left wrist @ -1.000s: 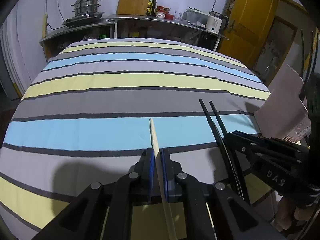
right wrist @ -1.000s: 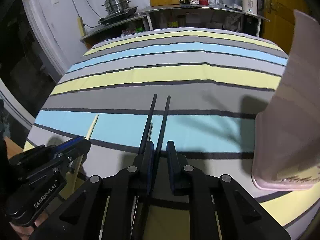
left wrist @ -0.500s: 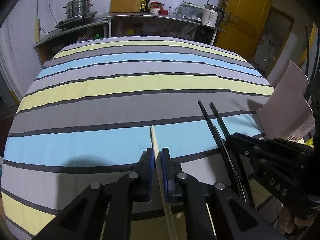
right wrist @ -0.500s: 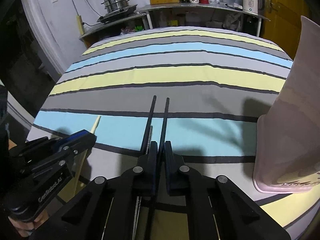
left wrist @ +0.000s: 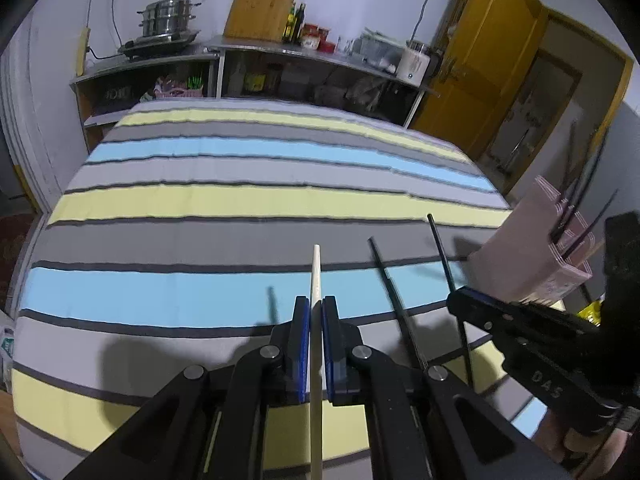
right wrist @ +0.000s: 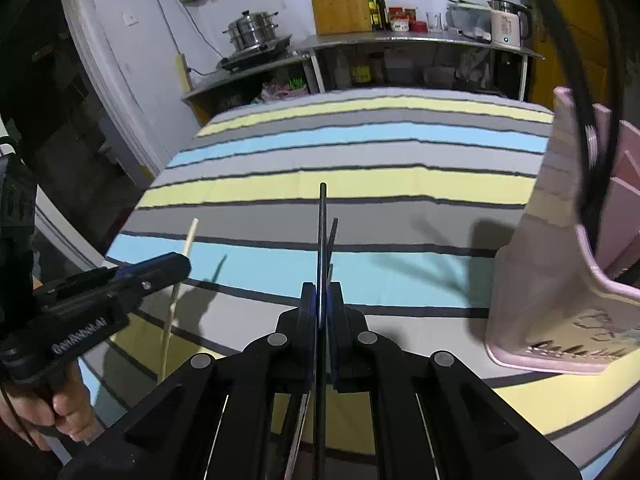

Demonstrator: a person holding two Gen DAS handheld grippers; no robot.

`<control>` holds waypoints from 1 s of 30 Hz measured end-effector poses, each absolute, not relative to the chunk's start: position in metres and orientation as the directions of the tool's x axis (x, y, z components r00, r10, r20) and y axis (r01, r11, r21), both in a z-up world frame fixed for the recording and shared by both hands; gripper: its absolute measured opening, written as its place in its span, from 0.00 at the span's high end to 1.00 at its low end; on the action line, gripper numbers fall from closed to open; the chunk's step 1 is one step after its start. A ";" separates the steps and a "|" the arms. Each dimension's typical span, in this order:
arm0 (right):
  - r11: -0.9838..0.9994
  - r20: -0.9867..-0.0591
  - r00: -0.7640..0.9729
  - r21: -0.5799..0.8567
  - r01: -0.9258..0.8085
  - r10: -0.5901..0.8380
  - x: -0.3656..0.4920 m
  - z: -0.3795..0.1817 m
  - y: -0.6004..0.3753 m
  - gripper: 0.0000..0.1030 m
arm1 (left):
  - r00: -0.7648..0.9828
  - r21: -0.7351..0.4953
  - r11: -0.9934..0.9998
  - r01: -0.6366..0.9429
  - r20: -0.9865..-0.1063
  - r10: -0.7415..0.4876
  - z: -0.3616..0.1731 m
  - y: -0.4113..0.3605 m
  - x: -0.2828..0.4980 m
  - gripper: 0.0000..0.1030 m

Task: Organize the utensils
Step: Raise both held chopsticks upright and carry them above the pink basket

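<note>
Between each gripper's pinching fingers — left, pale chopstick point(left wrist: 315, 276); right, black chopsticks point(right wrist: 322, 240).

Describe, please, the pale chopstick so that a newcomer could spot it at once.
Start at the striped tablecloth and look to its near edge, where two black grippers hang. The left gripper is shut on the pale chopstick, tip pointing away. It is light wood; the black chopsticks in the right gripper are dark.

Home kitchen: steamer pot point(left wrist: 167, 16), cutting board point(left wrist: 262, 6)
</note>
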State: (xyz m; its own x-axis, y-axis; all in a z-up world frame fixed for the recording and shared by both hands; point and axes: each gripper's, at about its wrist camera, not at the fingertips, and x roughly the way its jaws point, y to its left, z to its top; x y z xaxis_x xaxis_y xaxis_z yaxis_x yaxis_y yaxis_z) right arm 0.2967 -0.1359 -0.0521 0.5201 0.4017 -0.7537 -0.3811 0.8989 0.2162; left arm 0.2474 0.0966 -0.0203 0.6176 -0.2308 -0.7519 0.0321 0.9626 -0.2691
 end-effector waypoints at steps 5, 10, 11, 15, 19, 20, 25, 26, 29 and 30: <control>0.894 -0.726 0.546 0.221 -0.391 0.418 0.282 -0.032 -0.144 0.95 | 0.656 -0.304 0.951 0.052 -0.708 -0.262 0.012 0.100 0.229 0.94; 0.888 -0.692 0.576 0.225 -0.402 0.436 0.265 -0.010 -0.151 0.95 | 0.687 -0.322 0.943 0.082 -0.668 -0.288 0.041 0.099 0.211 0.94; 0.887 -0.686 0.580 0.227 -0.403 0.439 0.262 -0.006 -0.153 0.95 | 0.692 -0.324 0.942 0.090 -0.660 -0.293 0.047 0.098 0.207 0.95; 0.883 -0.657 0.603 0.234 -0.406 0.452 0.247 0.011 -0.163 0.95 | 0.705 -0.326 0.938 0.119 -0.637 -0.311 0.067 0.093 0.192 0.95; 0.884 -0.630 0.629 0.236 -0.404 0.456 0.232 0.027 -0.173 0.95 | 0.713 -0.314 0.938 0.144 -0.624 -0.319 0.081 0.086 0.182 0.96; 0.884 -0.625 0.633 0.237 -0.404 0.457 0.231 0.029 -0.176 0.95 | 0.714 -0.313 0.938 0.151 -0.621 -0.322 0.084 0.083 0.179 0.96; 0.886 -0.596 0.660 0.244 -0.393 0.457 0.218 0.045 -0.192 0.95 | 0.723 -0.290 0.940 0.180 -0.609 -0.326 0.097 0.070 0.169 0.96; 0.887 -0.592 0.664 0.244 -0.391 0.456 0.217 0.048 -0.193 0.95 | 0.726 -0.283 0.941 0.187 -0.606 -0.327 0.099 0.066 0.167 0.96; 0.889 -0.578 0.677 0.248 -0.386 0.455 0.211 0.054 -0.201 0.95 | 0.727 -0.281 0.938 0.203 -0.599 -0.337 0.104 0.059 0.164 0.96; 0.889 -0.575 0.681 0.248 -0.384 0.454 0.210 0.056 -0.203 0.95 | 0.727 -0.280 0.937 0.209 -0.596 -0.340 0.105 0.057 0.163 0.96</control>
State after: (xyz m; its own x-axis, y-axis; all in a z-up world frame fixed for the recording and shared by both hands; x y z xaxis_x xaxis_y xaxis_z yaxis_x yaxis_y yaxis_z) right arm 0.2098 -0.2030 0.0562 0.6806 0.4543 -0.5748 -0.3839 0.8894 0.2484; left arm 0.1629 0.0573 0.1052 0.7275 -0.3399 -0.5960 0.2088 0.9371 -0.2796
